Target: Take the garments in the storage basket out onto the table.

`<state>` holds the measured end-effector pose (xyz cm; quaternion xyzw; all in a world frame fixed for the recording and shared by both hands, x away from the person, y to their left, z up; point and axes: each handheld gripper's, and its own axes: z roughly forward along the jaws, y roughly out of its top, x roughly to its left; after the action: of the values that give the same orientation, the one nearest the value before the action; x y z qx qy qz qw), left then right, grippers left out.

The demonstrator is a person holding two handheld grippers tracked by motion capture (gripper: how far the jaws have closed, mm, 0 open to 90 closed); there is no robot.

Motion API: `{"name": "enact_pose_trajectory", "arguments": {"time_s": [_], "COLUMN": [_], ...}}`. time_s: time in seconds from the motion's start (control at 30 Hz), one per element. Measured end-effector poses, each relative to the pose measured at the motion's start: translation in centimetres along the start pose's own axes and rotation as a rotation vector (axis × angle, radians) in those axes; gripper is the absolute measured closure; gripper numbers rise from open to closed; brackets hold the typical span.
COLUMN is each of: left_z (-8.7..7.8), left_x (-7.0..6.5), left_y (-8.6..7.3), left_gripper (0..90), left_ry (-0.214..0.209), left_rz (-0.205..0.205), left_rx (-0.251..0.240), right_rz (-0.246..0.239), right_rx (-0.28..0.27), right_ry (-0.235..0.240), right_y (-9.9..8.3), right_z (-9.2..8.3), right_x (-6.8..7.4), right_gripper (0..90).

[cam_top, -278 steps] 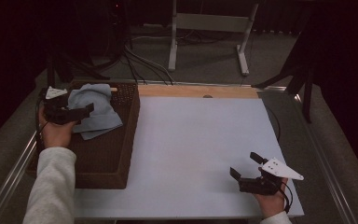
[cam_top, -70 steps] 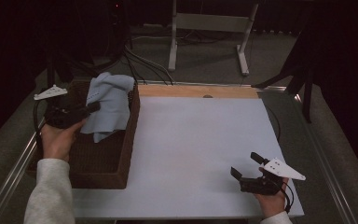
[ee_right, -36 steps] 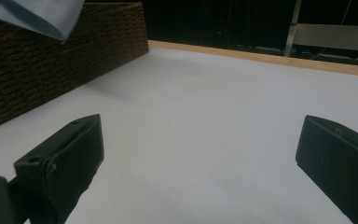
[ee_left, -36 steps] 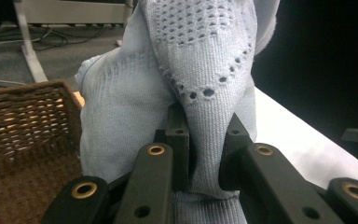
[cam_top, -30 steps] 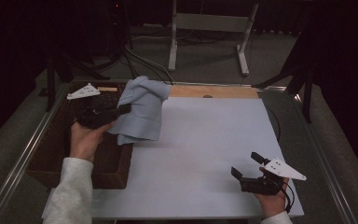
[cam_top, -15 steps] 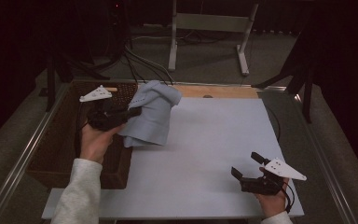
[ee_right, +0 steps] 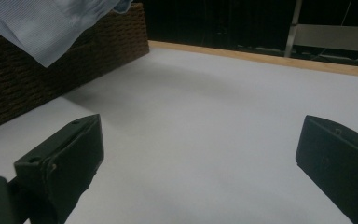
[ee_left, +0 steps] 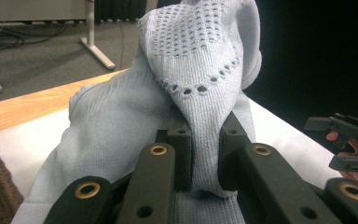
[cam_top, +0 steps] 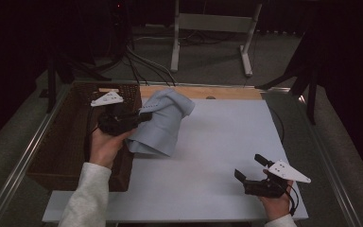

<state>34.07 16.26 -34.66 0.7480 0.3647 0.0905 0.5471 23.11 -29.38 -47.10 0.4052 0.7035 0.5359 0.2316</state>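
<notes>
The pale blue knitted cloth [ee_left: 186, 93] runs off the top and bottom edges of the left gripper view, so its full shape is lost there, and the fold pinched between the jaws hides their pads. In the right gripper view just a corner of the cloth [ee_right: 46, 23] hangs in at the top left, and the wicker basket [ee_right: 37, 79] is cut by the left edge. From above, the cloth [cam_top: 163, 123] covers the basket's [cam_top: 75, 142] far right corner, and both sleeves leave at the bottom.

1. Basket [cam_top: 71, 156] sits on worktop [cam_top: 217, 156], left edge.
2. Cloth [cam_top: 160, 123] hangs in left gripper [cam_top: 144, 116] jaws, just right of basket, above worktop.
3. Right gripper [cam_top: 250, 168] at near right corner, well apart from cloth.
</notes>
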Motion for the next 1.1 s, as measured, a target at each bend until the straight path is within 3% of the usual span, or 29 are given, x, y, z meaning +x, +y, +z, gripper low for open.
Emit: {"name": "enact_pose_trajectory", "arguments": {"time_s": [0.6, 1.1], "left_z": [1.6, 2.6], "left_x": [-0.8, -0.9], "left_y": [-0.1, -0.5], "left_gripper": [81.4, 81.4], "left_ry": [-0.048, -0.059], "left_rz": [-0.009, -0.014], "left_rx": [0.003, 0.016], "right_rz": [-0.003, -0.002], "right_rx": [-0.001, 0.002], "right_ry": [-0.001, 0.001], "right_y": [0.0, 0.0], "right_z": [0.0, 0.0], "right_x": [0.0, 0.0], "right_gripper": [1.1, 1.1]}}
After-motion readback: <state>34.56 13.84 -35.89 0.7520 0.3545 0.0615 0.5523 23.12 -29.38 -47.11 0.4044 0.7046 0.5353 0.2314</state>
